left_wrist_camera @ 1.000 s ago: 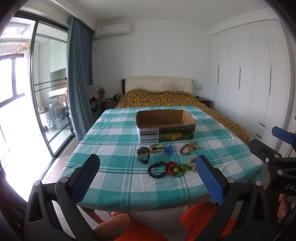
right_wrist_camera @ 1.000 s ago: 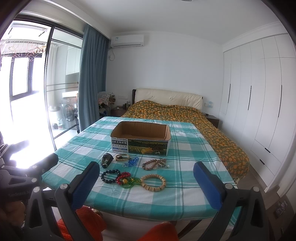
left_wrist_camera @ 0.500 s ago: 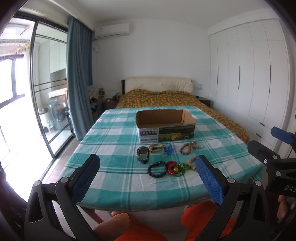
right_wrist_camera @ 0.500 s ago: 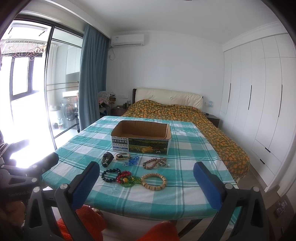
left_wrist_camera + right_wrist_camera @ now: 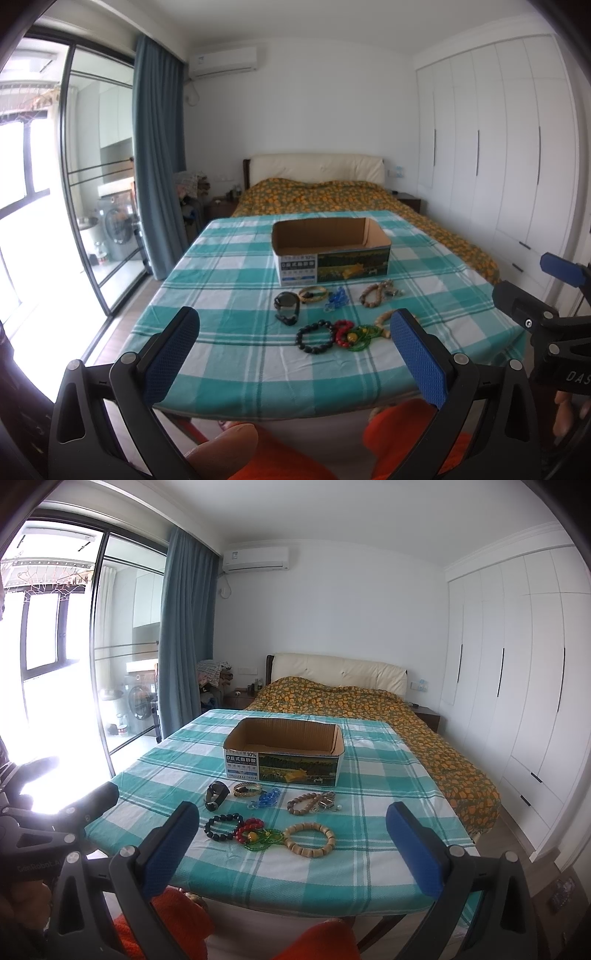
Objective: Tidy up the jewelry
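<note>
Several pieces of jewelry lie on a teal checked tablecloth (image 5: 376,786) in front of an open cardboard box (image 5: 284,755): a black bead bracelet (image 5: 221,827), a red one (image 5: 249,829), a green one (image 5: 267,838), a wooden bead bracelet (image 5: 310,840), a brown bead string (image 5: 304,803), a blue piece (image 5: 267,797), a woven bangle (image 5: 246,788) and a dark watch (image 5: 216,795). My left gripper (image 5: 295,354) and right gripper (image 5: 291,843) are both open and empty, held short of the table's near edge. The box (image 5: 330,251) looks empty inside.
A bed with an orange-patterned cover (image 5: 369,709) lies beyond the table. White wardrobes (image 5: 517,672) line the right wall, and glass sliding doors with a blue curtain (image 5: 184,635) are at the left. Orange-clad knees (image 5: 399,435) show below the grippers.
</note>
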`<action>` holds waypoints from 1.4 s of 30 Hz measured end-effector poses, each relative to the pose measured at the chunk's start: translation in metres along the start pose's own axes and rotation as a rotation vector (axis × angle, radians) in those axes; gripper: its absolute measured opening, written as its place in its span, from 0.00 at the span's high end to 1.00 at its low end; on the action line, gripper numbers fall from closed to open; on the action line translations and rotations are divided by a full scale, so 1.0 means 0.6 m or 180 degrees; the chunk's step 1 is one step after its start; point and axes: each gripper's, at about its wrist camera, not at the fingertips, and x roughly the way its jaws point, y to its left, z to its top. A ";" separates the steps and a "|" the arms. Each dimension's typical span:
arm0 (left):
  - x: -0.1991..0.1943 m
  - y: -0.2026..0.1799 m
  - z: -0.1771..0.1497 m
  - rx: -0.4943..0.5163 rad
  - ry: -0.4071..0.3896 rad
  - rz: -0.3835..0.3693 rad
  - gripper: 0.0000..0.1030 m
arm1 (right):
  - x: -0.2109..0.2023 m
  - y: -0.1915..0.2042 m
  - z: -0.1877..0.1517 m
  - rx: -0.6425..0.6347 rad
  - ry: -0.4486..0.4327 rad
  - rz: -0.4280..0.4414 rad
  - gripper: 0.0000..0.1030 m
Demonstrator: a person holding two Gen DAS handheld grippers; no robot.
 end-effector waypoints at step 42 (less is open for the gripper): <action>0.026 0.011 0.004 -0.0094 0.0239 -0.0118 0.00 | 0.006 -0.015 0.007 0.0011 0.0019 -0.0011 0.00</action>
